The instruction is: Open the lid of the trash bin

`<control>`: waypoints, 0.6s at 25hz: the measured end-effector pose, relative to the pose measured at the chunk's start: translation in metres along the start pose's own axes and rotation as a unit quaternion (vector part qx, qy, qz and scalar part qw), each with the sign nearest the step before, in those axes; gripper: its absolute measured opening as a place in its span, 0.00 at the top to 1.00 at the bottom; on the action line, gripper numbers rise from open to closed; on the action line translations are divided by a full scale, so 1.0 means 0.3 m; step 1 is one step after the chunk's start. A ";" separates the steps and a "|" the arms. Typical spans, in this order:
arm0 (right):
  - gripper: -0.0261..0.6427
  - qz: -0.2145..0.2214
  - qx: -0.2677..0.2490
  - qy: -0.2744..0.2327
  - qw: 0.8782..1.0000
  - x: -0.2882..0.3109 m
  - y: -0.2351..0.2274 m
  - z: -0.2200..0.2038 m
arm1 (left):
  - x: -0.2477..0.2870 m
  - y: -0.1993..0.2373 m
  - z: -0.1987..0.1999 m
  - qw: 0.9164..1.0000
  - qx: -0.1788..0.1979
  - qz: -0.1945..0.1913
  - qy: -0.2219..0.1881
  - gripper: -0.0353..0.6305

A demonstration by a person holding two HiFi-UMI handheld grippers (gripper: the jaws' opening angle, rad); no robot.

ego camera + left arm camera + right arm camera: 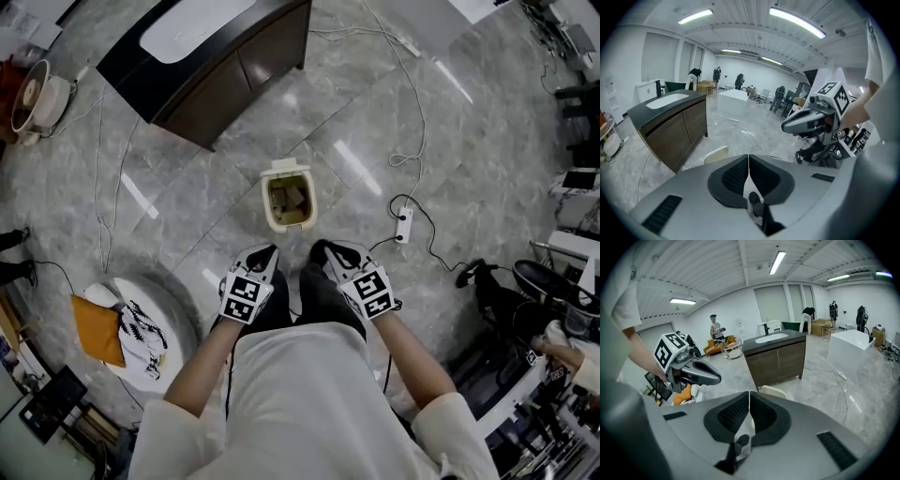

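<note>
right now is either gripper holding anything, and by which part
Nothing is held. The left gripper and the right gripper both have jaws together and empty, clear of the trash bin.

No legible text, brand, number or sign found in any view; black-and-white square patterns noted on left cube [246, 296] of left gripper [265, 253] and on right cube [375, 291] of right gripper [325, 249]; coded markers only, no letters or digits; same cubes checked in both gripper views, result identical.
</note>
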State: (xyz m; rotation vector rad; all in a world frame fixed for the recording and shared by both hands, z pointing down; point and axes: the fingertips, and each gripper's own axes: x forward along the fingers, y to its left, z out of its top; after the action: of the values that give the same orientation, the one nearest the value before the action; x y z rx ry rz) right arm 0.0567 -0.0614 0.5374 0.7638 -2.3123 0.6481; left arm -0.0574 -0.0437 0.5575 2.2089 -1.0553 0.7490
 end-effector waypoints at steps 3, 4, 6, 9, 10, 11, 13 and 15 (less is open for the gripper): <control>0.91 -0.006 -0.004 -0.016 1.000 -0.041 0.006 0.053 | -0.050 -0.007 0.042 1.000 -0.005 -0.005 -0.007 0.92; 0.91 -0.008 -0.005 -0.020 1.000 -0.056 0.009 0.067 | -0.067 -0.010 0.056 1.000 -0.004 -0.006 -0.011 0.92; 0.91 -0.015 -0.013 -0.026 0.999 -0.084 0.003 0.084 | -0.096 -0.016 0.089 1.000 0.001 -0.005 -0.022 0.92; 0.91 -0.021 -0.021 -0.032 0.999 -0.119 -0.008 0.103 | -0.148 -0.009 0.152 0.999 0.012 0.004 -0.048 0.92; 0.91 -0.021 -0.021 -0.036 0.999 -0.132 -0.007 0.115 | -0.170 -0.003 0.174 0.998 0.015 0.008 -0.058 0.92; 0.91 -0.022 -0.022 -0.040 0.999 -0.145 -0.006 0.129 | -0.191 0.004 0.196 0.998 0.018 0.011 -0.067 0.92; 0.91 -0.026 -0.027 -0.050 0.998 -0.171 -0.006 0.160 | -0.232 0.020 0.236 0.996 0.023 0.020 -0.080 0.92; 0.91 -0.031 -0.032 -0.059 0.997 -0.196 -0.007 0.185 | -0.268 0.034 0.265 0.995 0.027 0.028 -0.091 0.92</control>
State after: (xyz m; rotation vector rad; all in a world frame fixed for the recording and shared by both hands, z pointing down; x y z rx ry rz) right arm 0.0742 -0.0757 0.4598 0.8617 -2.3934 0.5122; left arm -0.0896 -0.0647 0.4507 2.3374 -1.2021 0.6151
